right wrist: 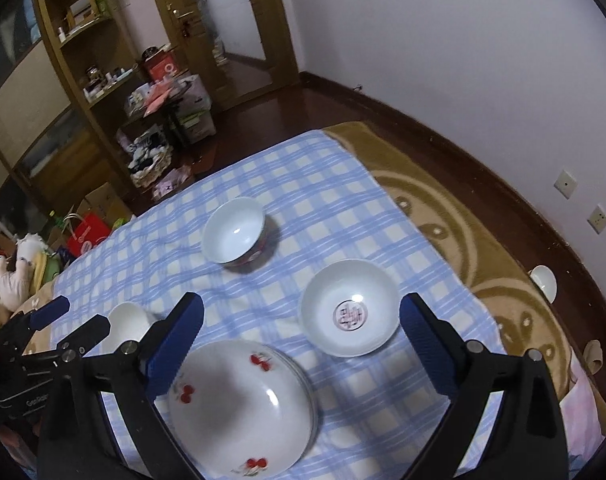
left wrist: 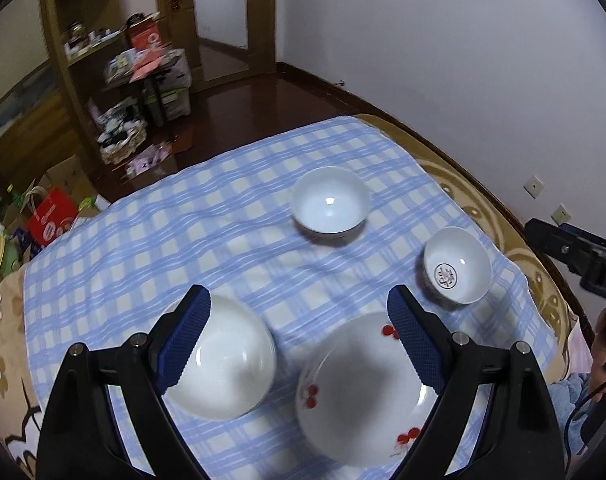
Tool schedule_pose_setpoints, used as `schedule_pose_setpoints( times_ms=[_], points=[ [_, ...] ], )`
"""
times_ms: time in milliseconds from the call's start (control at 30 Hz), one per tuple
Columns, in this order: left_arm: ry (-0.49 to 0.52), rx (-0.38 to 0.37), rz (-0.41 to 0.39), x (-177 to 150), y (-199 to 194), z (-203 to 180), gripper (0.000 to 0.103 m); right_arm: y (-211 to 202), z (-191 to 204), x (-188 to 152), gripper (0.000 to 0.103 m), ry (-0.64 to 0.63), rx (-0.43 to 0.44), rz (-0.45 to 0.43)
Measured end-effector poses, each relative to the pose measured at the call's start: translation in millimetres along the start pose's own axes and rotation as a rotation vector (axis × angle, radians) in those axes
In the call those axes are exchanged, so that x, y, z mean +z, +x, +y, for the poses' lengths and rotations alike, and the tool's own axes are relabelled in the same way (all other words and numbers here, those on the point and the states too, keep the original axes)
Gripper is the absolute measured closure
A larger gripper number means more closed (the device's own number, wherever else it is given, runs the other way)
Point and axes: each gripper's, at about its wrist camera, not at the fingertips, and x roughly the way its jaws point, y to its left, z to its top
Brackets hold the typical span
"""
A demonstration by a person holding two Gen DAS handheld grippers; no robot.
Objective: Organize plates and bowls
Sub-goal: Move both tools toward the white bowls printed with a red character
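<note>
Both grippers, left (left wrist: 299, 312) and right (right wrist: 301, 320), hang open and empty above the checked cloth (left wrist: 143, 248), likely choosing a piece; cherry plate (right wrist: 243, 408) lies nearest, emblem bowl (right wrist: 349, 308) just beyond, plain bowl (right wrist: 235, 232) farthest, none stacked yet

Cherry plate (left wrist: 363, 392) partly hidden behind a left hand-held gripper pad (left wrist: 413, 344). Plain plate (right wrist: 125, 326) mostly blocked in right wrist view. Shelf clutter (left wrist: 83, 38) too blurred to identify. Right hand-held gripper (left wrist: 579, 256) cut off at frame edge.
</note>
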Motion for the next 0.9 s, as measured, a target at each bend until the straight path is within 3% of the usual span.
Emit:
schedule_pose_setpoints(
  times_ms=[333, 900],
  points=[
    [0.002, 0.007, 0.002, 16.1, 38.8, -30.0, 0.014, 25.8, -27.6, -6.3, 0.001, -0.059, -0.107, -0.048],
    [0.095, -0.031, 0.118, 25.3, 109.1, -85.9, 0.014, 75.7, -73.5, -15.2, 0.001, 0.004, -0.158, 0.054]
  ],
)
